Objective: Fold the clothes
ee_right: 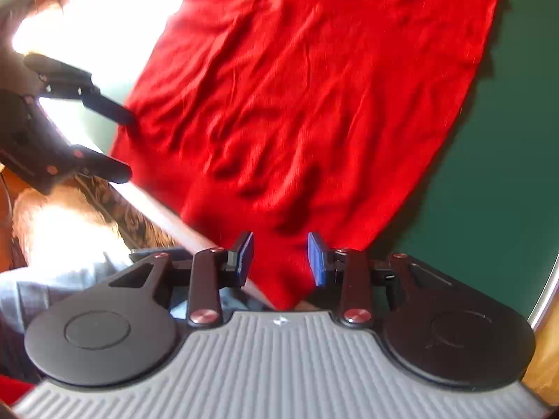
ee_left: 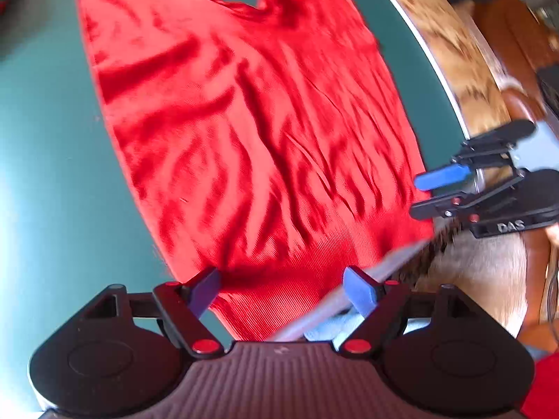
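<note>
Left gripper [ee_left: 281,291] and right gripper [ee_right: 281,260], both spread and empty over the red garment's [ee_left: 244,132] hem at the worktop [ee_left: 45,139] edge: a shallow pinch there could catch one layer or drag it off.

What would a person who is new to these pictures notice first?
The eye goes first to the big red garment, spread wrinkled over the green table, its lower edge hanging over the table's near rim. Next come the two black grippers with blue pads: the left gripper hovers over that lower edge with jaws wide apart, and the right gripper is over the same edge, jaws apart and gripping nothing.
</note>
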### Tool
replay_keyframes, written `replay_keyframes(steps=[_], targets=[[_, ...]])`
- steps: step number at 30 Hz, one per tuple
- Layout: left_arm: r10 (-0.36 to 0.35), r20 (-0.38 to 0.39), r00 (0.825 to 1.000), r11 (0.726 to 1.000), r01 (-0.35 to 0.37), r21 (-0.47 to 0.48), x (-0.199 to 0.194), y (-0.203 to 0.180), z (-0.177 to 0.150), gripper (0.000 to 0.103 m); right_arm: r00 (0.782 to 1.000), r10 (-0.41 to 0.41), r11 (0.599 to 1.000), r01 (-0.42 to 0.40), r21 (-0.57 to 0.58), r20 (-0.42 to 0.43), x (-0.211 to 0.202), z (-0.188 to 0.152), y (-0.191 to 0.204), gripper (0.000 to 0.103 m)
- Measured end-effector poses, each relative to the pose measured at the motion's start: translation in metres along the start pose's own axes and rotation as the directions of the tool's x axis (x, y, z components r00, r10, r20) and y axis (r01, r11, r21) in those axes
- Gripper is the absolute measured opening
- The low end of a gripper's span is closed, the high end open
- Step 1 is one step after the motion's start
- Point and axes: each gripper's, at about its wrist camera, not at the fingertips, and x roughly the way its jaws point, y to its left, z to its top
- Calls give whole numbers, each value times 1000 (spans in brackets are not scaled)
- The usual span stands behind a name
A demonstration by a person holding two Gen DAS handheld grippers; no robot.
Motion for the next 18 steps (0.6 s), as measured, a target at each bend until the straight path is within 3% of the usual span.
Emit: replay_keyframes(steps=[5, 10, 13, 18], targets=[[56, 59, 997, 997, -53, -65, -6, 10, 24, 83, 997, -12, 1000, 14, -21, 73, -11, 29, -7, 40], [53, 72, 996, 999, -52, -18, 8, 11, 47, 83, 993, 16, 989, 2, -150, 117, -2, 52, -8, 40], [59, 89, 994, 994, -67, 88, 10, 5, 49, 84, 982, 3, 946, 58, -319, 188, 3, 54, 7, 40], [54, 78, 995, 975, -70, 211, 9, 1, 44, 84, 971, 31, 828, 107, -550, 235, 23, 52, 38, 40]])
